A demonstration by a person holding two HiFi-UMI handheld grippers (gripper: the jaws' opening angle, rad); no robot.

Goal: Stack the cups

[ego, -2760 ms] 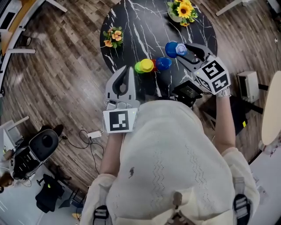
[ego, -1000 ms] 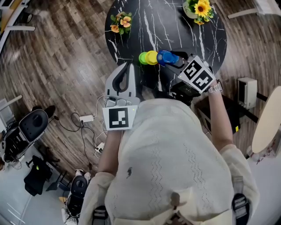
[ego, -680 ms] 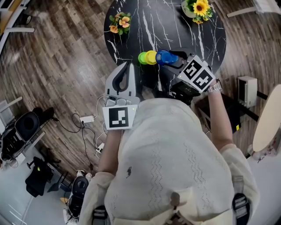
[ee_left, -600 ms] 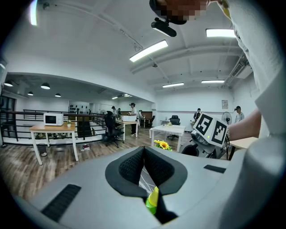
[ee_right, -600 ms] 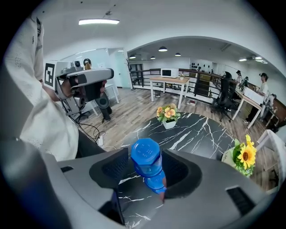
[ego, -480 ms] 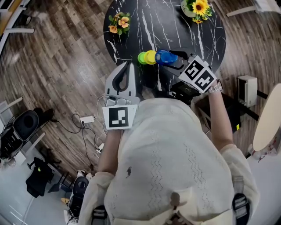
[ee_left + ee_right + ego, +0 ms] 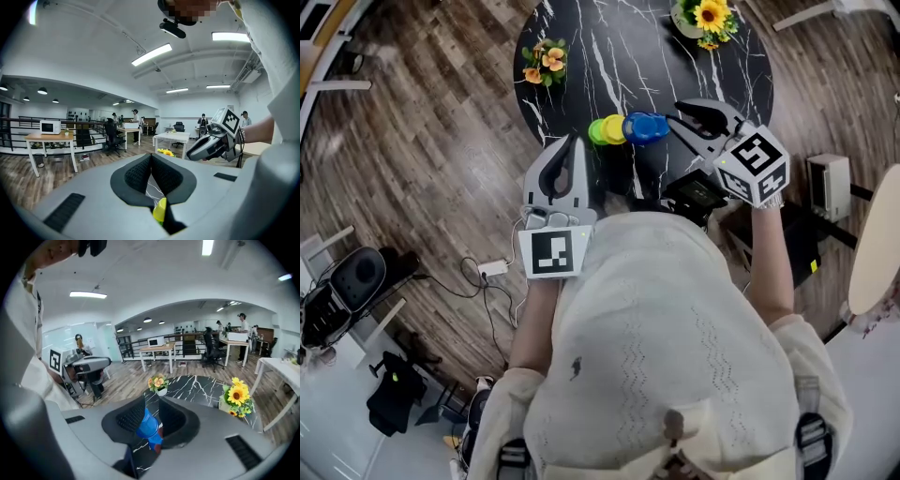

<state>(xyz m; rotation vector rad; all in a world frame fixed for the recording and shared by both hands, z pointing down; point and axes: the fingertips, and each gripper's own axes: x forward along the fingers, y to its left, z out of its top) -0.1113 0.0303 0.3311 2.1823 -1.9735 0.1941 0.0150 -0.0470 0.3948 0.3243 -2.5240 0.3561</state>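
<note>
Currently the cups (image 7: pixel 628 128) form one nested row lying on its side on the black table (image 7: pixel 609 56), near the edge closest to me. The green cup (image 7: pixel 596 131) is at the left end, the yellow cup (image 7: pixel 615 129) is next to it, and the blue cup (image 7: pixel 649 127) is at the right end.

My right gripper (image 7: pixel 677 120) sits just right of the blue cup. Its jaws stand apart and have just been closing. The blue cup shows through the gap in the right gripper view, but neither pad presses on it.

My left gripper (image 7: pixel 573 142) is at the near table edge, left of the green cup and apart from it. Its jaws are together with nothing between them.

A flower pot (image 7: pixel 542 62) stands at the table's left side. A sunflower pot (image 7: pixel 703 17) stands at its far right. Wooden floor (image 7: pixel 422 122) surrounds the table.
</note>
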